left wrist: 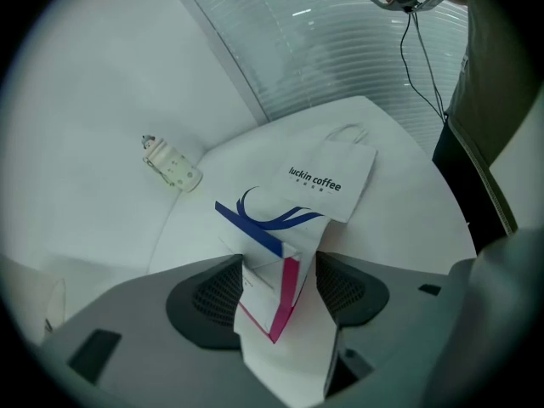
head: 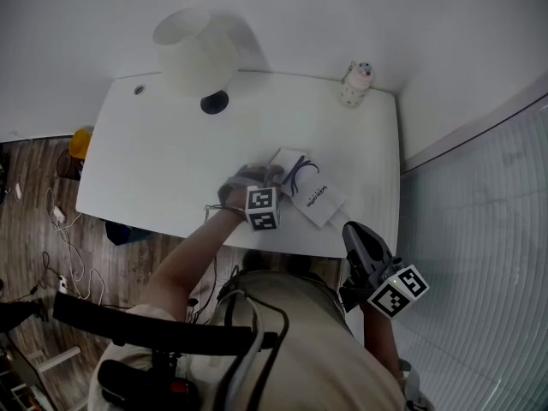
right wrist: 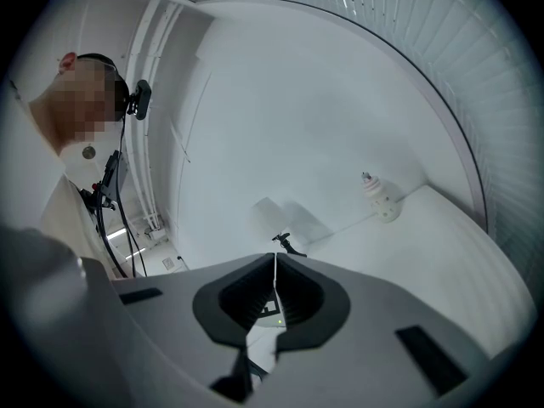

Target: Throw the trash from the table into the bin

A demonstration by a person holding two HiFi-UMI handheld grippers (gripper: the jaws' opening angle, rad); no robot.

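Note:
A white carton [head: 289,166] with a blue swoosh and a pink edge rests on a white "luckin coffee" paper bag [head: 320,199] near the front edge of the white table [head: 154,161]. My left gripper [head: 267,178] points down over it. In the left gripper view the carton [left wrist: 272,236] stands between the wide jaws of the left gripper [left wrist: 279,266]: the left pad is at its side and a gap shows by the right pad. The bag [left wrist: 327,181] lies beyond. My right gripper [head: 352,229] hangs just off the table's front right edge, and in its own view the right gripper [right wrist: 275,266] is shut and empty.
A white lamp shade [head: 195,48] and its dark base [head: 214,102] stand at the table's back left. A small white bottle [head: 356,82] sits at the back right corner. Window blinds [head: 488,229] run along the right. Cables [head: 60,229] lie on the wooden floor at left. No bin is in view.

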